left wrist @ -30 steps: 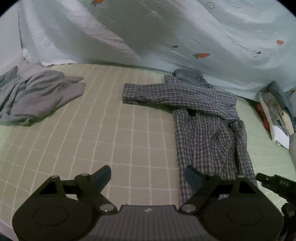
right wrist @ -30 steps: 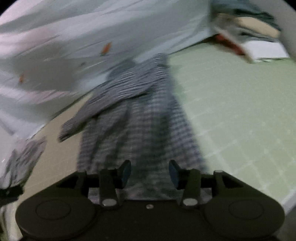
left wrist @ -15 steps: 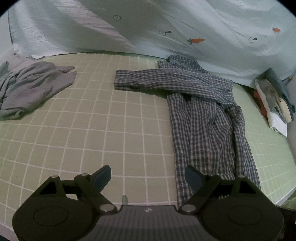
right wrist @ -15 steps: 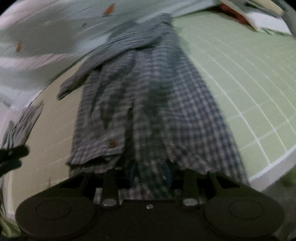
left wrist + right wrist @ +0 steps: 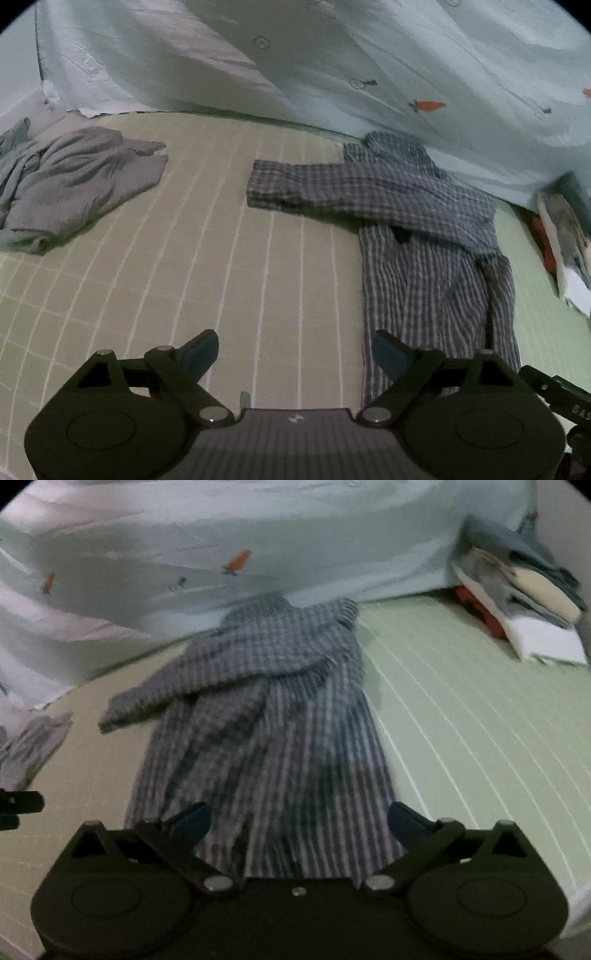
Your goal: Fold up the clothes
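Your right gripper (image 5: 299,819) has just been opening; its fingers (image 5: 192,818) now stand wide above the near hem of the checked shirt (image 5: 266,716), with cloth showing between them but no pad pressing on it. Your left gripper (image 5: 293,354) hovers with its fingers (image 5: 201,349) spread wide over the bare green grid-lined bed (image 5: 184,277), gripping nothing, just left of the shirt's edge. The shirt lies lengthwise, one sleeve stretched out to the left. A crumpled grey garment (image 5: 70,184) sits well apart at far left.
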Motion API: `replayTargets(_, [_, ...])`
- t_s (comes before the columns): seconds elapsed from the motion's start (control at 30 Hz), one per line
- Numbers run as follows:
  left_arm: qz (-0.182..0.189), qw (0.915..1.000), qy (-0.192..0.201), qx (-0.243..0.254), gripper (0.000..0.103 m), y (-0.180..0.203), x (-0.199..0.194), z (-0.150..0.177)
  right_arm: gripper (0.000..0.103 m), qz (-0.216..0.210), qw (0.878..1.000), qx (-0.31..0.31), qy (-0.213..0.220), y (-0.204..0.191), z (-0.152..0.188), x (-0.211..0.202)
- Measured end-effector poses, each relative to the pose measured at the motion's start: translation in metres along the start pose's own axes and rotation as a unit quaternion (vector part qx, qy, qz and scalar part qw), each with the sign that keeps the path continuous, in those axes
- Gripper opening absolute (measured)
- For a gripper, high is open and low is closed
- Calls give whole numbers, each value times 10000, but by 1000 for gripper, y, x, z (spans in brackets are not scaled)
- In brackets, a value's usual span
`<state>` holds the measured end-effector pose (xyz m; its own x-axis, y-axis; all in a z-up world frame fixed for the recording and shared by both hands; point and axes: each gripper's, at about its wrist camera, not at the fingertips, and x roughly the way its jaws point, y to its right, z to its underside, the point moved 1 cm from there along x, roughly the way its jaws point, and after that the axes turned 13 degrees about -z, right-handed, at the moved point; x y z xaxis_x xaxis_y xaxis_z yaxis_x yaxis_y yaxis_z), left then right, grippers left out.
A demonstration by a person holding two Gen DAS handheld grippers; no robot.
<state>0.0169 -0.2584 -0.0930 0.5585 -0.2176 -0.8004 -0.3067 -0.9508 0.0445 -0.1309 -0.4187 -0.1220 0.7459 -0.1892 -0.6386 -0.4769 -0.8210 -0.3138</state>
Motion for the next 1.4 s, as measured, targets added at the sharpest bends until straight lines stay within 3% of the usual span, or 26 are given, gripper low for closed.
replayTargets(0.23, [-175, 9998, -12, -118, 94, 6, 35, -39, 103, 37, 9996, -177, 222, 7, -41, 30])
replayTargets(0.47, [-381, 9986, -111, -354, 94, 4, 89, -94, 102, 178, 9989, -382, 210, 7, -102, 96])
replayTargets(0.57, [-510, 9982, -206, -249, 94, 5, 115, -115, 93, 180, 9995, -154, 207, 16, -133, 128])
replayTargets(0.63, [-584, 9979, -240, -112, 94, 7, 130, -125, 87, 398, 9990, -113, 138, 22, -151, 153])
replayTargets(0.73, [-735, 9970, -243, -36, 94, 9, 153, -136, 83, 606, 9981, -99, 113, 32, -170, 186])
replayTargets(0.9, [-526, 9980, -359, -28, 93, 14, 185, -152, 81, 673, 9977, 19, -40, 47, -181, 222])
replayTargets(0.97, [-529, 9980, -342, 54, 91, 19, 192, -156, 75, 687, 9976, -18, -109, 49, -184, 231])
replayTargets(1.0, [-530, 9980, -335, 98, 89, 22, 195, -157, 68, 695, 9975, 8, -124, 51, -185, 234])
replayTargets(1.03, [-506, 9981, -340, 124, 86, 24, 198, -158, 53, 702, 9974, 35, -138, 53, -186, 238])
replayTargets(1.07, [-490, 9981, -339, 148, 83, 25, 200, -159, 45, 687, 9975, 81, -164, 56, -186, 240])
replayTargets(1.13, [-542, 9980, -289, 167, 79, 28, 203, -160, 16, 704, 9972, 133, -206, 62, -186, 243])
replayTargets(1.17, [-571, 9979, -261, 181, 74, 30, 203, -161, 9, 728, 9971, 135, -198, 64, -187, 244])
replayTargets(1.2, [-618, 9976, -221, 218, 70, 31, 203, -161, 5, 711, 9973, 132, -151, 67, -187, 242])
replayTargets(1.27, [-634, 9976, -164, 230, 41, 31, 203, -162, 3, 615, 9979, 179, -57, 70, -189, 236])
replayTargets(1.3, [-588, 9979, -153, 204, 32, 31, 203, -163, 2, 600, 9981, 157, 10, 69, -191, 232])
replayTargets(1.37, [-344, 9992, -181, 50, 2, 28, 202, -166, 2, 562, 9982, 126, 159, 67, -195, 223])
replayTargets(1.4, [-380, 9992, -92, 31, 2, 26, 197, -169, 2, 538, 9982, 118, 243, 65, -198, 218])
